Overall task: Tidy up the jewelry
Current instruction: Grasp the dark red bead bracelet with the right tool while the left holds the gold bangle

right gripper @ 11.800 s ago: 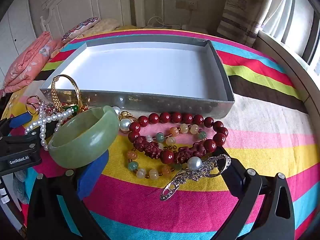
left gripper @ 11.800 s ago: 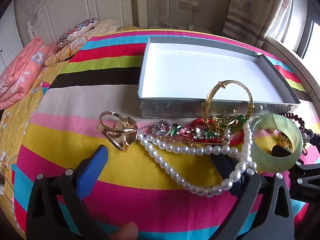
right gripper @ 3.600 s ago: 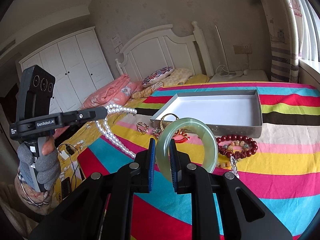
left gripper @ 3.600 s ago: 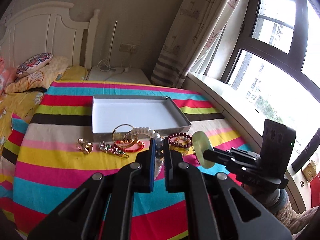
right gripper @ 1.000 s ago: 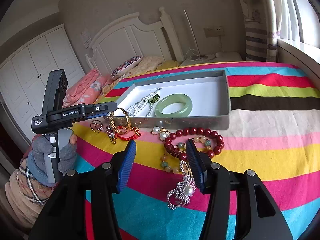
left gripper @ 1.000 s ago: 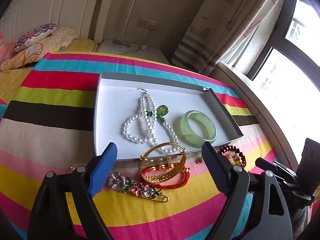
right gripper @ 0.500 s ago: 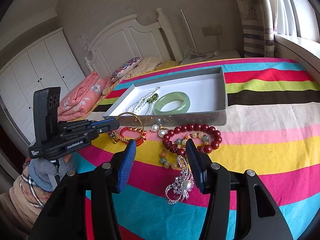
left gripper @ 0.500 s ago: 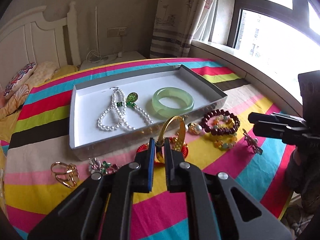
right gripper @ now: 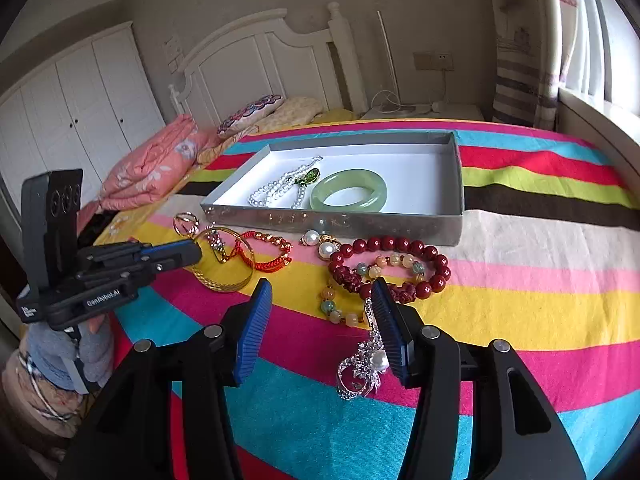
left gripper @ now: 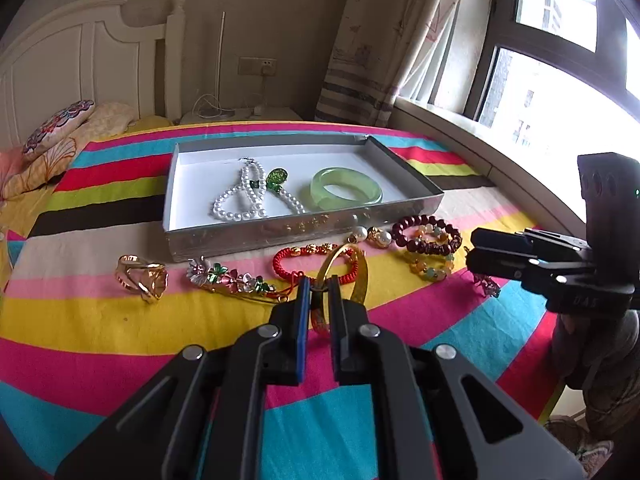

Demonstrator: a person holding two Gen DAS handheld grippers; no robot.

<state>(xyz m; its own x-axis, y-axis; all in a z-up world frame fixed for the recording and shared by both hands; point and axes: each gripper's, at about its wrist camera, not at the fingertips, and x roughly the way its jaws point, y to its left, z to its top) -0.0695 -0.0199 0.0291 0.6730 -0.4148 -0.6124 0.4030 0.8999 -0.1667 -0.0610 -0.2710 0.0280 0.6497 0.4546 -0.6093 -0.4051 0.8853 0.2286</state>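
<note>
My left tool [left gripper: 319, 293] pinches the gold bangle [left gripper: 358, 276] at lower centre of its view — lifted over the striped bed [left gripper: 100, 320]. My right tool [right gripper: 322, 326] gapes, holding nothing, above the brooch [right gripper: 360, 368], below the box [right gripper: 456, 200].

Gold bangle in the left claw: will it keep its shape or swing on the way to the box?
The gold bangle looks like a rigid hoop, so it likely keeps its shape. The left claw pinches only its thin rim, so it may pivot or slip. Smooth metal; probably light.
</note>
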